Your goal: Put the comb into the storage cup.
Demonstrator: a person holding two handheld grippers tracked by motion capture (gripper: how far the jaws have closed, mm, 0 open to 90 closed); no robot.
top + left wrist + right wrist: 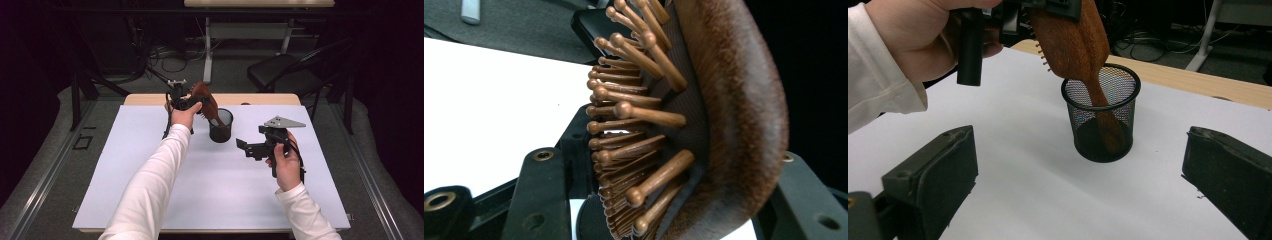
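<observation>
From the high view, our right gripper waits near us with jaws spread and empty, just beside the mesh cup; our left gripper holds the wooden hairbrush above it.

In the left gripper view, the jaws clamp the brush head, bristles sideways, so the handle hangs down.

In the right gripper view, the handle already stands tilted inside the cup, reaching its bottom.

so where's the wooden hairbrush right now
The brown wooden hairbrush is clamped by its head in the left gripper at the table's far middle, its handle tilted down inside the black mesh cup, left of the open right gripper.
</observation>
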